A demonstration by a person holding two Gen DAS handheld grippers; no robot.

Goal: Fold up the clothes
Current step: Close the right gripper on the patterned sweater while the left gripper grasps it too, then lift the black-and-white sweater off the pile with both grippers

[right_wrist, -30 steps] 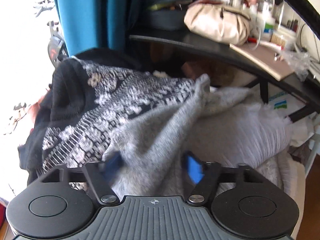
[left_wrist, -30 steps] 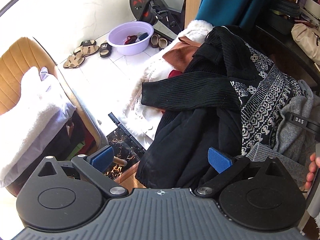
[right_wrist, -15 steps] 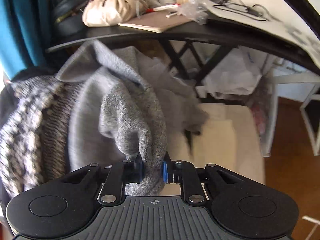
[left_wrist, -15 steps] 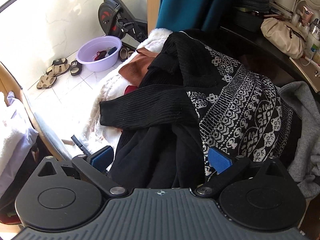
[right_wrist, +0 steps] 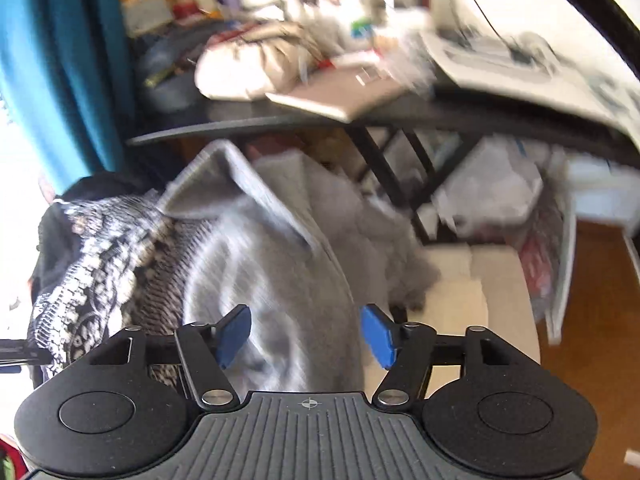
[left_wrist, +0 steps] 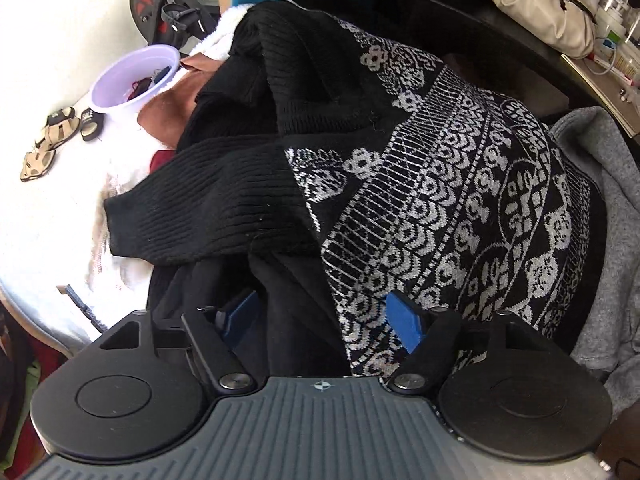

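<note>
I'm at the picking stage: nothing is folded yet, the clothes lie in a heap and I am choosing what to pull out. My left tool has its blue pads spread wide, nosed into the near edge of the heap with black cloth bunched between them but not pinched. The patterned sweater lies on top of the pile, its black ribbed sleeve hanging toward the heap's left edge, and a plain black garment sits under it. The grey sweater lies along the heap's right edge, partly over the patterned one; my right tool hovers just above it, pads apart and gripping nothing. That view is blurred, so I can't say whether a pad touches the wool. Behind the heap a cluttered tabletop carries a beige bag and papers. A lilac basin stands on the floor off to the left. I judge the next move is to take one garment only, probably the grey one since it lies loose on top: close the right tool on a hem or shoulder edge, then lift it free of the rest. The trouble I expect is snagging the knit below and dragging both out together.
</note>
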